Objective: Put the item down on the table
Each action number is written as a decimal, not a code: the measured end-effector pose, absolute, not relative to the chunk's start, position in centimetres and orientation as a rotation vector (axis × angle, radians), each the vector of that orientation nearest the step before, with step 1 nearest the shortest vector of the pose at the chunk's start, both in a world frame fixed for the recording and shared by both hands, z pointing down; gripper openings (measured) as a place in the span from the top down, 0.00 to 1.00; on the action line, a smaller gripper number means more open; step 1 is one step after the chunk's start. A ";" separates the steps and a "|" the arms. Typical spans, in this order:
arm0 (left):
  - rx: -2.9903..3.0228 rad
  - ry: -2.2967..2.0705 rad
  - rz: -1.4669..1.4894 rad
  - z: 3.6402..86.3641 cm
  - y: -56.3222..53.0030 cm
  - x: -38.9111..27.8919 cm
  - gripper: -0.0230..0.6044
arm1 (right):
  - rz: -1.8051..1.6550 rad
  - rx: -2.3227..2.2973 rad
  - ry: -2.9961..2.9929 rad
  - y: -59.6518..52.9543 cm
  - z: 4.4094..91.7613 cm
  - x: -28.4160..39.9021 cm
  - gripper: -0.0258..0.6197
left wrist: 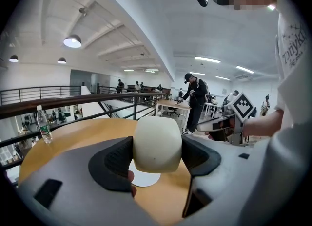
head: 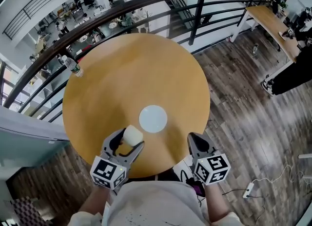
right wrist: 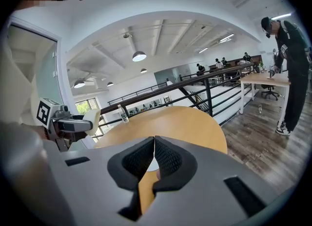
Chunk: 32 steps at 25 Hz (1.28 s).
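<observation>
While the left gripper (head: 129, 141) is over the near edge of the round wooden table (head: 122, 69), its jaws are clamped on a cream rounded block (left wrist: 157, 144), one pad pressed to each side. The block is gripped about its middle, with its top standing above the pads. It appears to be held clear of the tabletop; contact cannot be confirmed. A flat white disc (head: 153, 118) lies on the table just beyond the block, nearer the table's centre. The right gripper (head: 197, 143) is at the near edge to the right of the disc, jaws together with nothing between them. A water bottle (head: 71, 66) stands upright at the far left edge, beside the dark railing (head: 146, 1). Wood plank floor (head: 253, 122) surrounds the table.
</observation>
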<state>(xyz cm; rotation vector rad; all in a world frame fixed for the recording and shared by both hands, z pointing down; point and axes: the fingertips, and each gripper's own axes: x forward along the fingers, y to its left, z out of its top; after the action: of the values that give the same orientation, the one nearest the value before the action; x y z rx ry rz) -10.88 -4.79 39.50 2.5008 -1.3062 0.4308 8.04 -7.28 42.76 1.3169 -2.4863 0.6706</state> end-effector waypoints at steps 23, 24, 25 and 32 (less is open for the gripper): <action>2.391 -1.106 0.809 51.6 -12.2 -9.8 0.45 | 0.780 1.351 -2.395 -9.8 46.9 8.6 0.92; 2.385 -1.095 0.823 52.2 -12.4 -9.7 0.45 | 0.786 1.352 -2.393 -9.8 47.1 8.7 0.92; 2.377 -1.084 0.836 52.8 -12.6 -9.5 0.45 | 0.792 1.353 -2.391 -9.9 47.2 8.8 0.92; 2.356 -1.031 0.945 55.8 -14.1 -8.5 0.45 | 0.829 1.350 -2.377 -10.6 48.2 8.9 0.92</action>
<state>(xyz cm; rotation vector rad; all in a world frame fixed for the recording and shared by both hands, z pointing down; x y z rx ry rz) -8.52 -14.09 55.85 2.3561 -1.0311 0.9452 8.89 -10.63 48.22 1.3497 -2.3769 0.8287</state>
